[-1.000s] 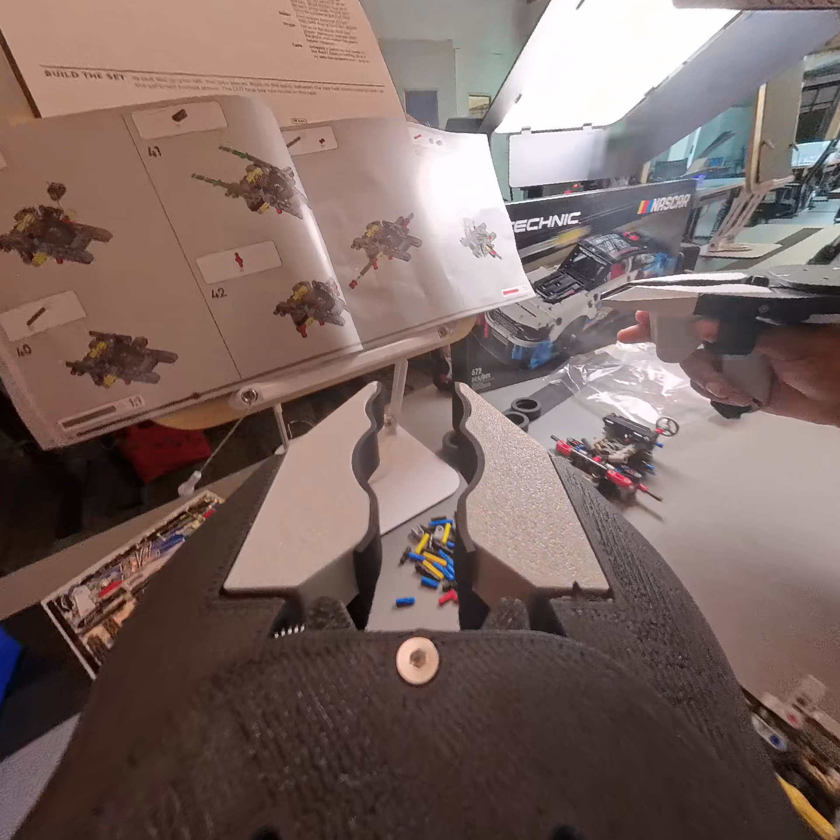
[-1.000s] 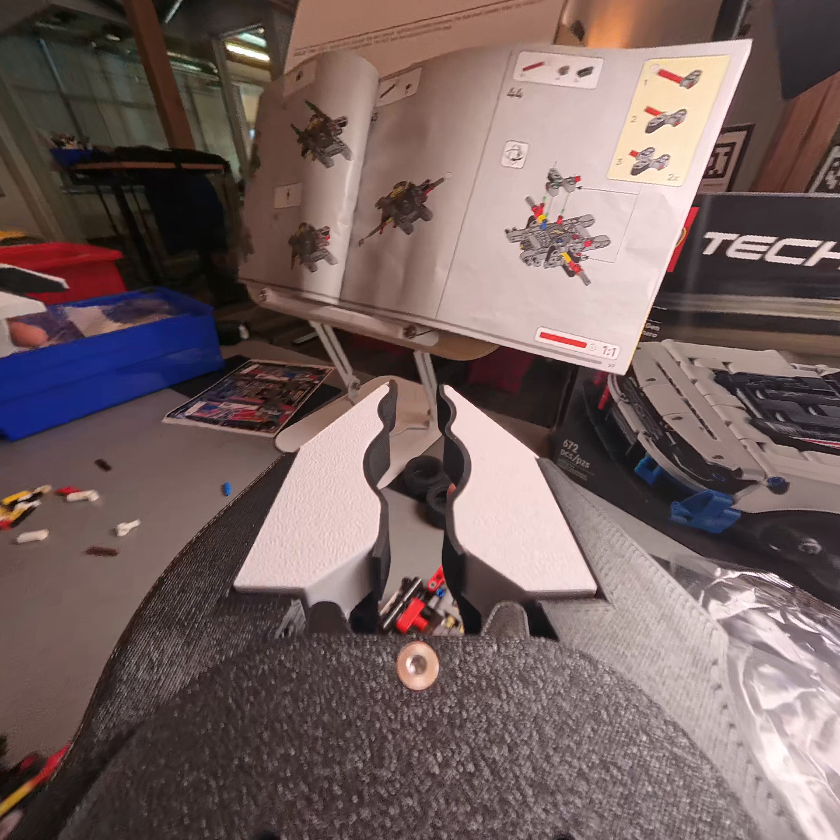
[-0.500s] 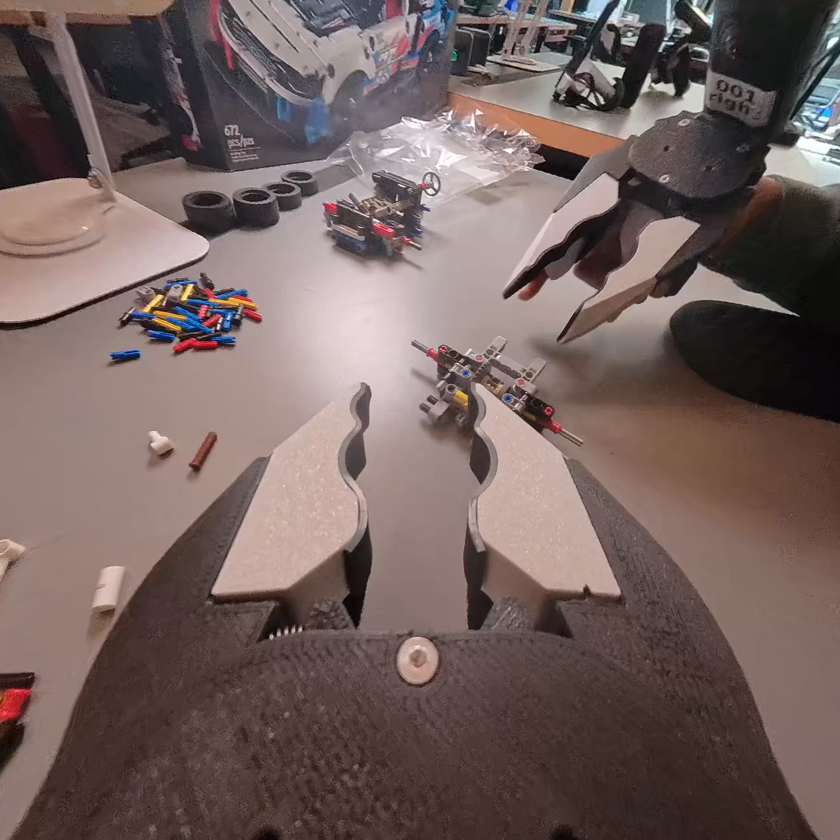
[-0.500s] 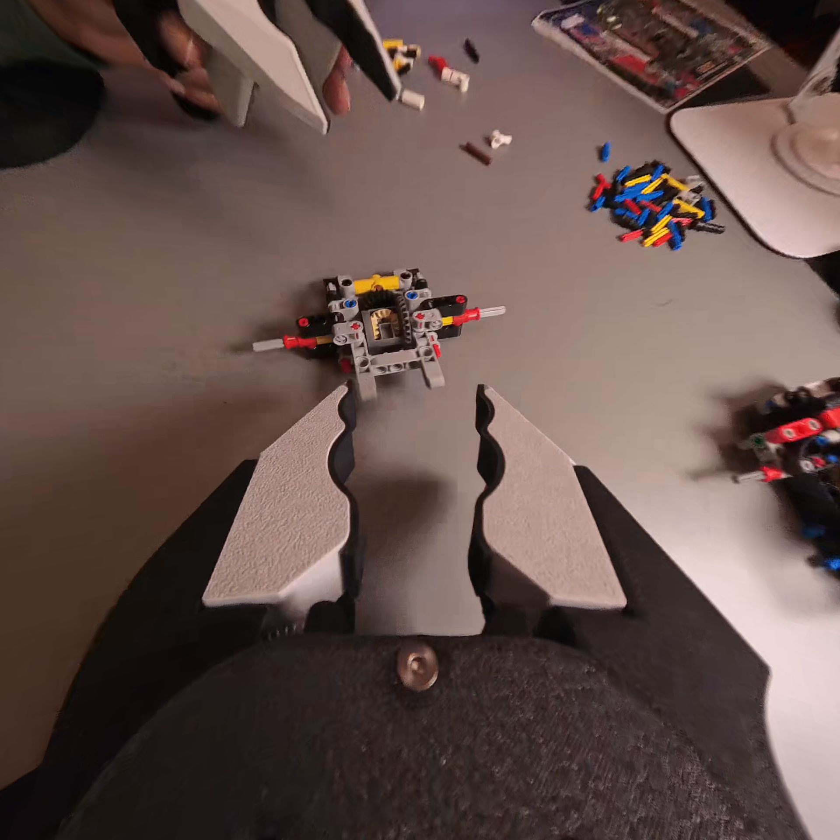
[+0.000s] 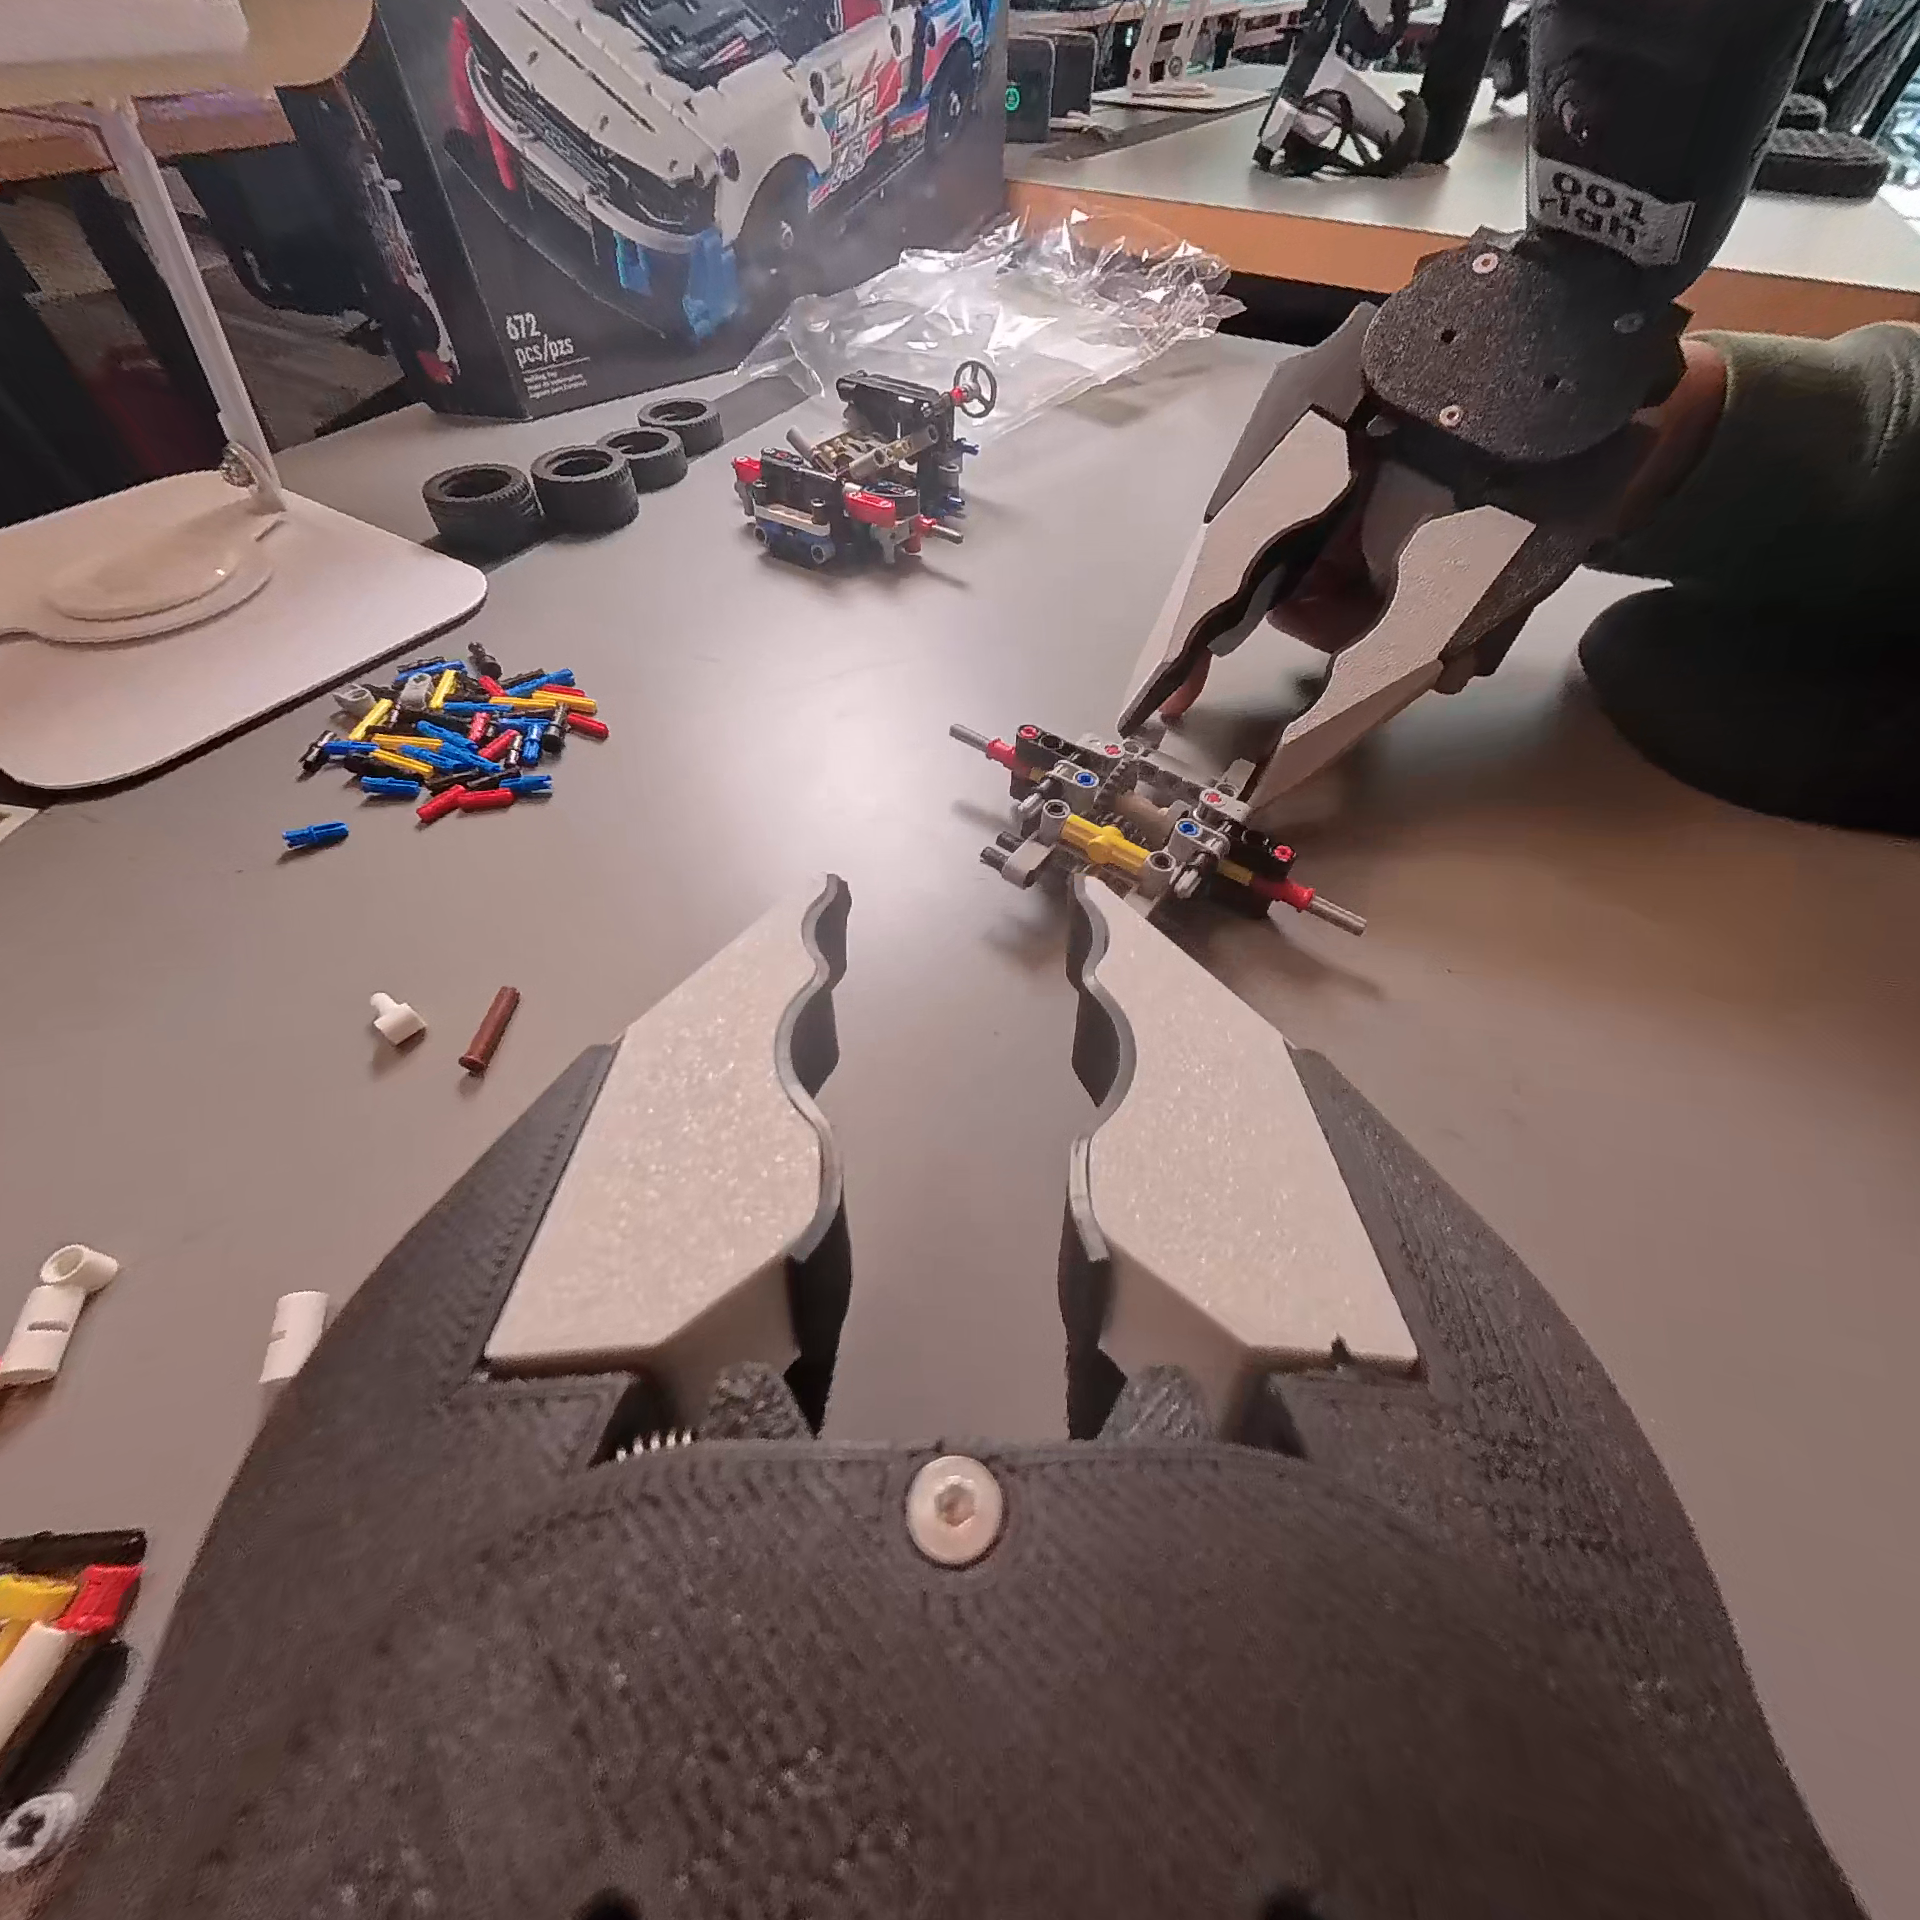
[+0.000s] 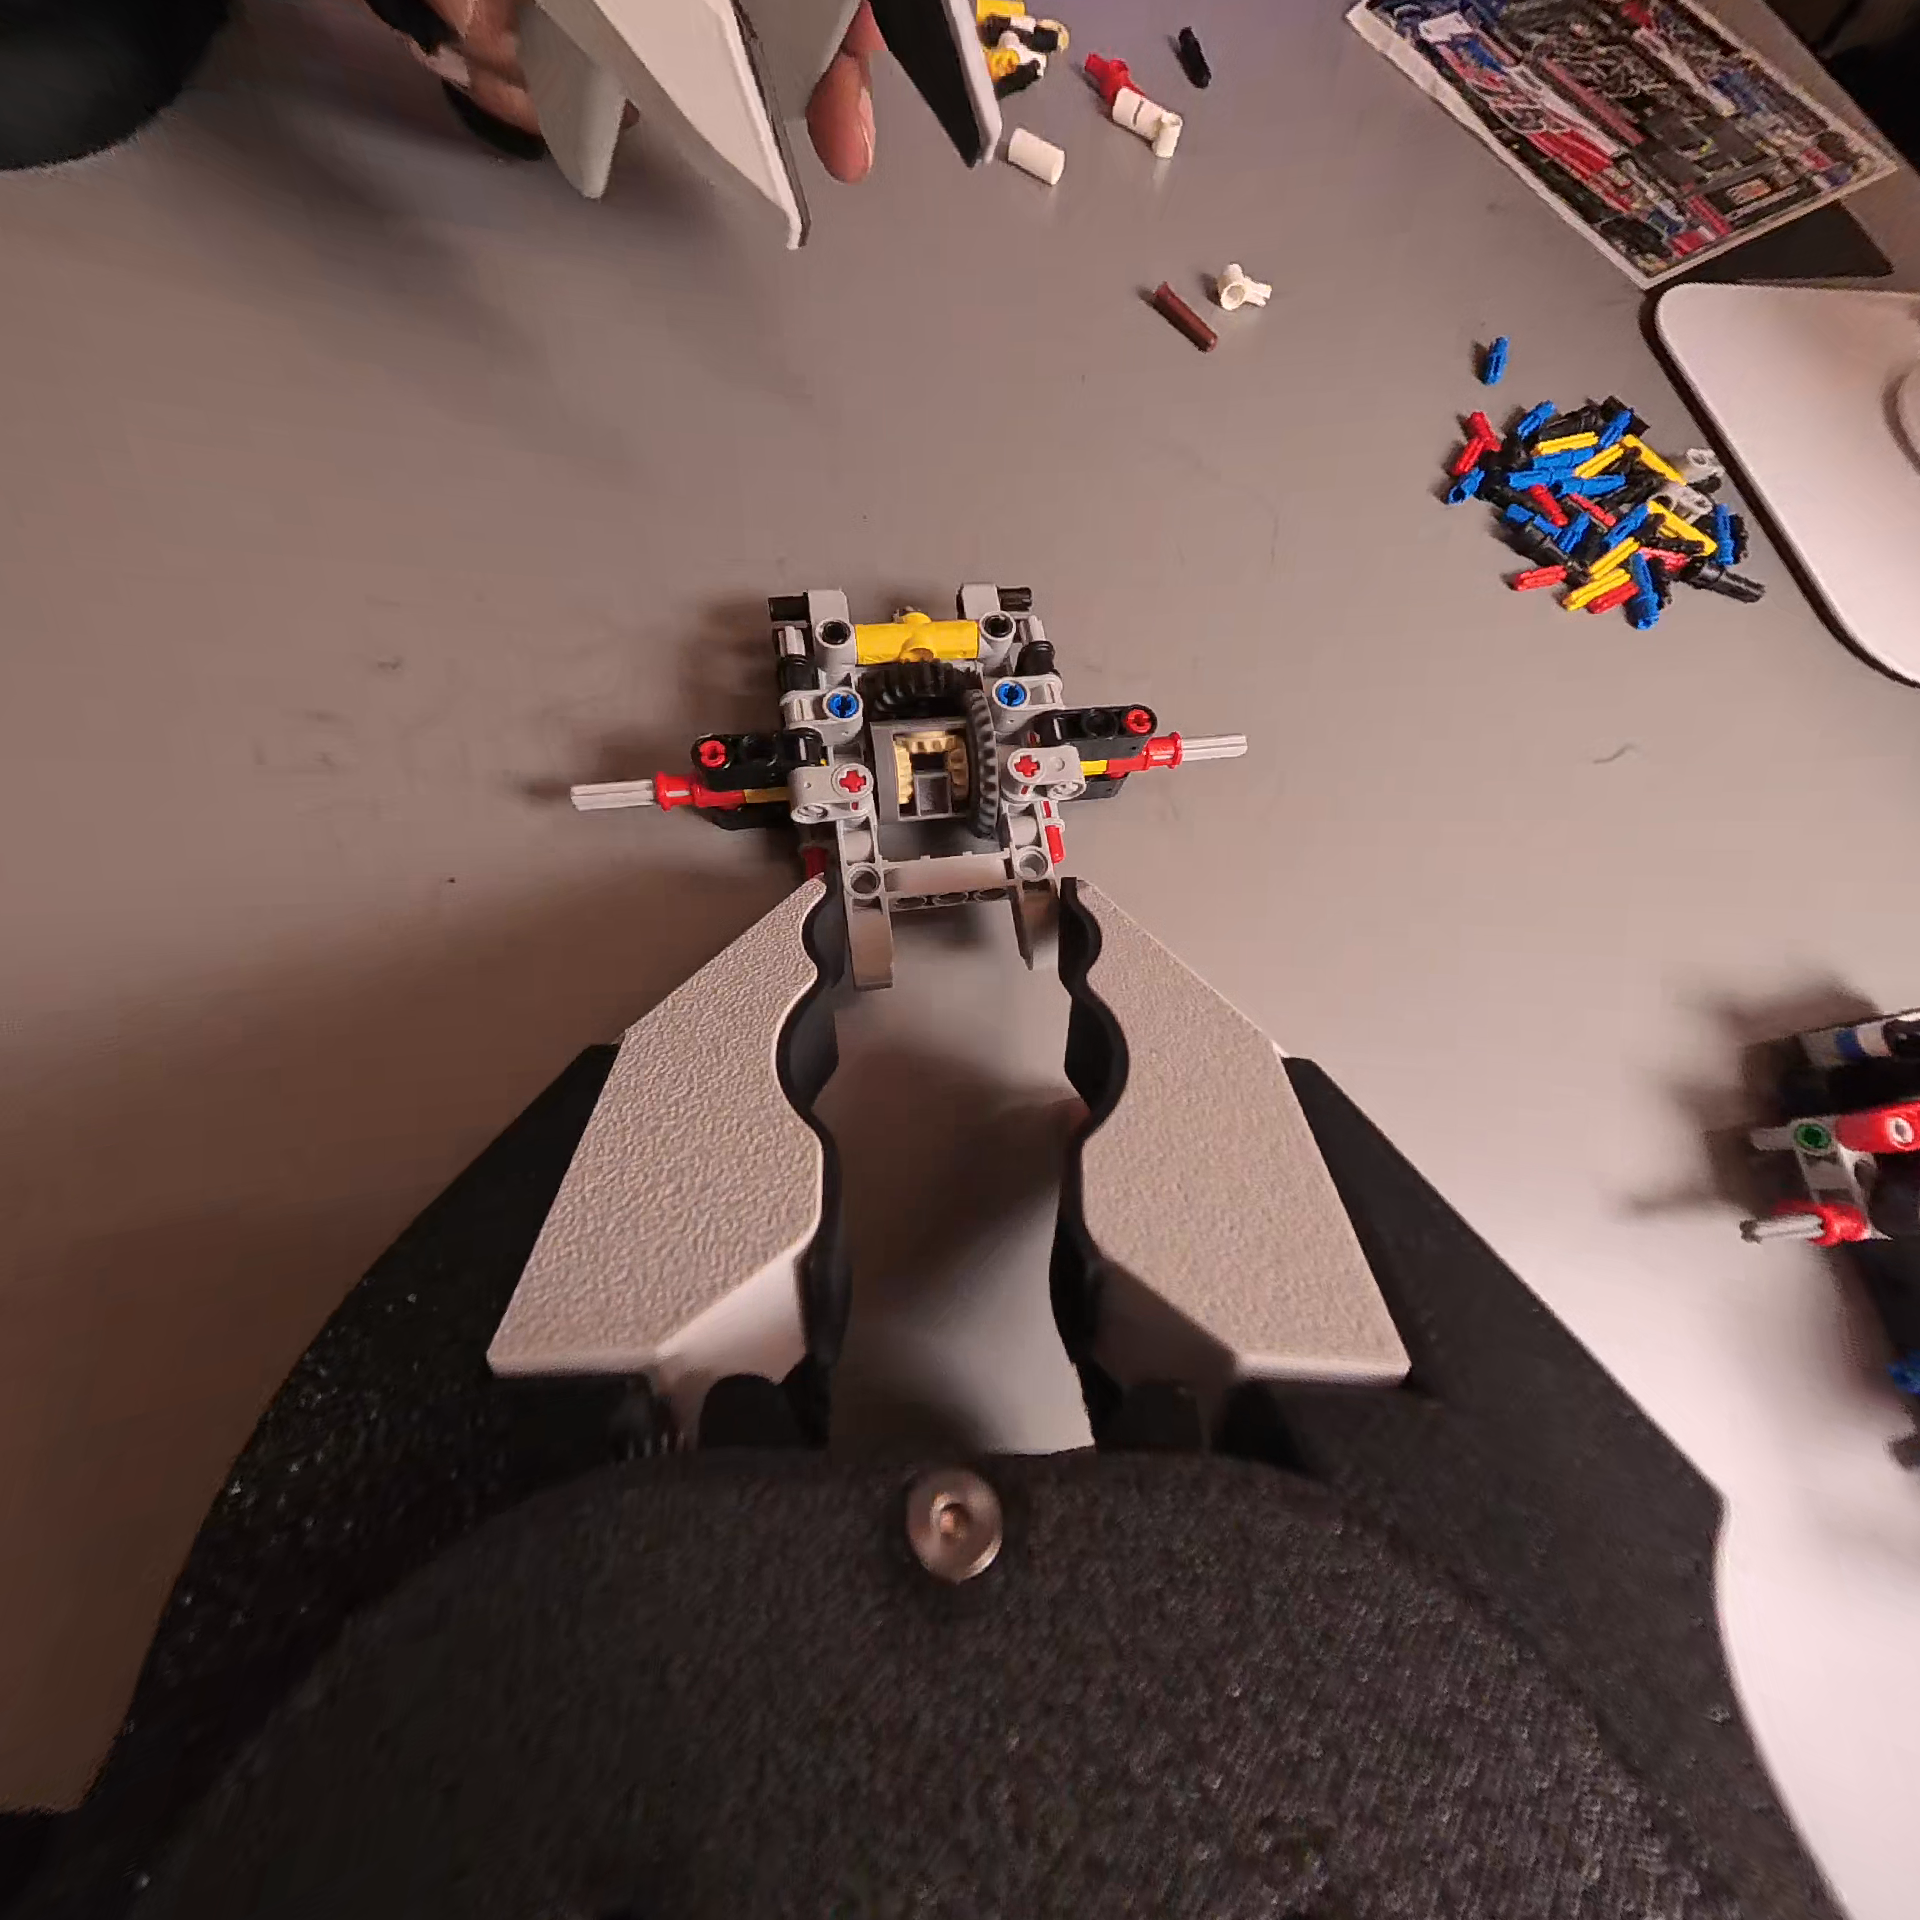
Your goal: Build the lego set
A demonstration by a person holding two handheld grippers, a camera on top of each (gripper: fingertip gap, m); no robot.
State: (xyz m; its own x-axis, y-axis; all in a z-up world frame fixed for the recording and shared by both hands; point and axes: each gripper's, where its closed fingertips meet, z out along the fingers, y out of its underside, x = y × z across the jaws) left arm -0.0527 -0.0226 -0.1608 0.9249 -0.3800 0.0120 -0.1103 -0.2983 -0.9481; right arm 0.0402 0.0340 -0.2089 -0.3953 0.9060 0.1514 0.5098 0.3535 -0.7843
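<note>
Right tongs [image 6: 943, 894] straddle the grey brick assembly's [image 6: 914, 748] legs mid-desk [image 6: 312, 520] – pads not pressing – left tongs [image 5: 956, 904] gape empty beside it.

On my bench [image 5: 727, 935] I log: a heap of coloured pins [image 5: 457, 743], four black tyres [image 5: 577, 480], a white stand base [image 5: 208, 613], crumpled clear plastic [image 5: 1008, 301], a car-set box [image 5: 665, 187], a brown pin [image 5: 488, 1029], and a white connector [image 5: 397, 1018].

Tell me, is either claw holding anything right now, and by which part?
Neither. The right claw straddles the gear assembly's grey prongs without pressing; the left claw is open beside it.
</note>
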